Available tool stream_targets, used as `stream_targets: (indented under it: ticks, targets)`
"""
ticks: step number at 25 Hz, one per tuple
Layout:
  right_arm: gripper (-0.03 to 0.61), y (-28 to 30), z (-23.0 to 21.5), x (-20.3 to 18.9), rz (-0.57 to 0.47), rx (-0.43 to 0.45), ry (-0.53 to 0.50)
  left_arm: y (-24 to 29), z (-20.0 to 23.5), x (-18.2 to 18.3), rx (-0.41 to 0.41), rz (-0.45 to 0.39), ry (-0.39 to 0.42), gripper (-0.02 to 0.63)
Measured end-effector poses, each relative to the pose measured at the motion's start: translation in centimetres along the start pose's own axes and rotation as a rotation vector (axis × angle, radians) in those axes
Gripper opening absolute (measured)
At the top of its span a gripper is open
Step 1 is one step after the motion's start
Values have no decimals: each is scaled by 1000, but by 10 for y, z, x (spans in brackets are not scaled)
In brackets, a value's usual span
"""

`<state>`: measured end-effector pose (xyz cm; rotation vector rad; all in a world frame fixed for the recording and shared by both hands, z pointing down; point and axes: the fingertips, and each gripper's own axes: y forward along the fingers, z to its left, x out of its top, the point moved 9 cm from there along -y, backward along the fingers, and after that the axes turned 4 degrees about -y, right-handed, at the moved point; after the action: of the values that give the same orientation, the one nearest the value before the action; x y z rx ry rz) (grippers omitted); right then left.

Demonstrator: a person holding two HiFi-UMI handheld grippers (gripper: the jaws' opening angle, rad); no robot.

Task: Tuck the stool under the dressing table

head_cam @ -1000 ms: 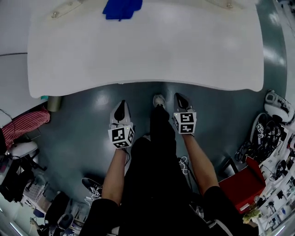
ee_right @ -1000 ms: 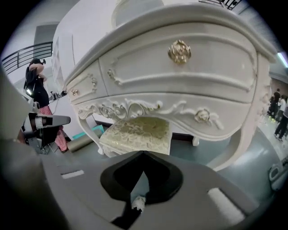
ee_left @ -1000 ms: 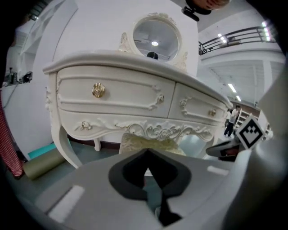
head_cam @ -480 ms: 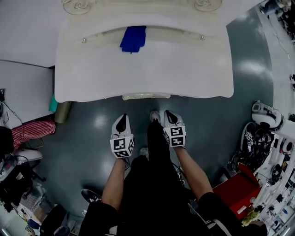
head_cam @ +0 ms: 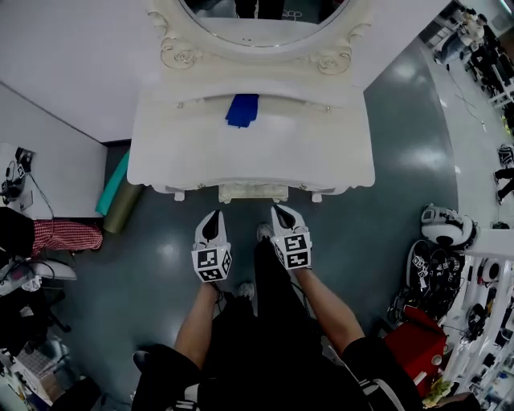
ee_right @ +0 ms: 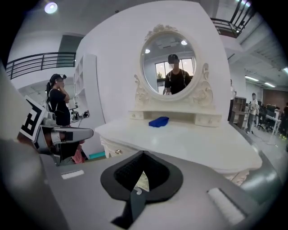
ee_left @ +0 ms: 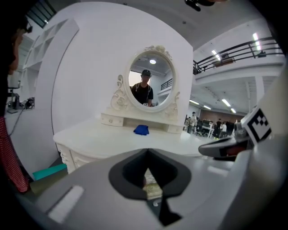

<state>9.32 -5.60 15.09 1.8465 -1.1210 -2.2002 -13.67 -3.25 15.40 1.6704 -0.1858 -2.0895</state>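
As I hold the left gripper (head_cam: 214, 218) and right gripper (head_cam: 279, 212) side by side, both are closed and empty. Just beyond, the stool (head_cam: 251, 192) sits under the dressing table (head_cam: 321, 152), only its front edge showing. A blue cloth (head_cam: 242, 110) lies before the mirror (head_cam: 265, 12).

A glossy dark grey floor (head_cam: 385, 201) is marked by pale glare, and a plain white wall (head_cam: 72, 56) is set behind. A teal roll (head_cam: 115, 183) and an olive roll (head_cam: 125, 209) are laid at the wall's foot, and a red box (head_cam: 418, 347) is placed at the right. An upper gallery with a dark railing (ee_left: 238, 51) is lit by ceiling lights (ee_left: 256, 37).
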Motion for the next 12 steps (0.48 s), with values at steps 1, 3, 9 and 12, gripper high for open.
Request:
stream_targets:
  ticks: [1, 3, 9, 12]
  targets:
    - [-3, -9, 3, 10, -17, 1, -7, -8, -2, 8, -1, -14, -4, 8]
    - [-3, -27, 10, 27, -54, -2, -14, -22, -5, 23, -8, -46, -4, 8]
    - [-3, -81, 28, 66, -168, -23, -15, -63, -25, 65, -64, -131, 21, 8]
    - [-3, -100, 32, 81, -211, -32, -29, -75, -41, 81, -101, -169, 48, 8]
